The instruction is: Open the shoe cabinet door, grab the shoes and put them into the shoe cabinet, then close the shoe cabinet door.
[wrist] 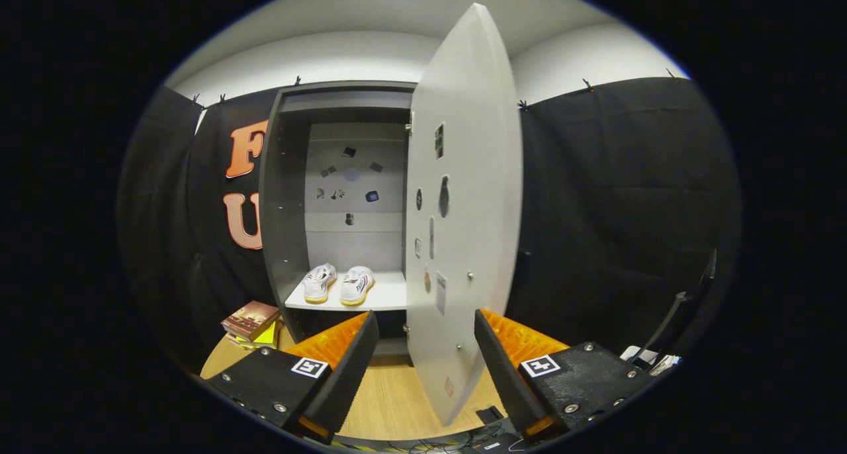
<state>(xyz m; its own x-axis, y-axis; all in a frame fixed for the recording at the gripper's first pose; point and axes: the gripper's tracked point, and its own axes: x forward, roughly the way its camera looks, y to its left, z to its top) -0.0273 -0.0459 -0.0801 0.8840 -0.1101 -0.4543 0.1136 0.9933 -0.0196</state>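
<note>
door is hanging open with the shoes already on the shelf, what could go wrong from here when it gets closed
1. The door stands edge-on between the open fingers of the gripper; a push near its free edge could slip off.
2. The shoes sit near the front of the shelf; if a toe overhangs, the door may catch it and not shut fully.
3. The books lie beside the cabinet; a wide swing might knock them.

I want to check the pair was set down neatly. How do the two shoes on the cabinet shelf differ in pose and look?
The left shoe sits nearer the cabinet's side wall, angled slightly; the right shoe lies closer to the open door and looks a little larger, being nearer. Both are white with yellowish soles, side by side on the shelf. The gripper is open, its fingers either side of the door's edge.
</note>
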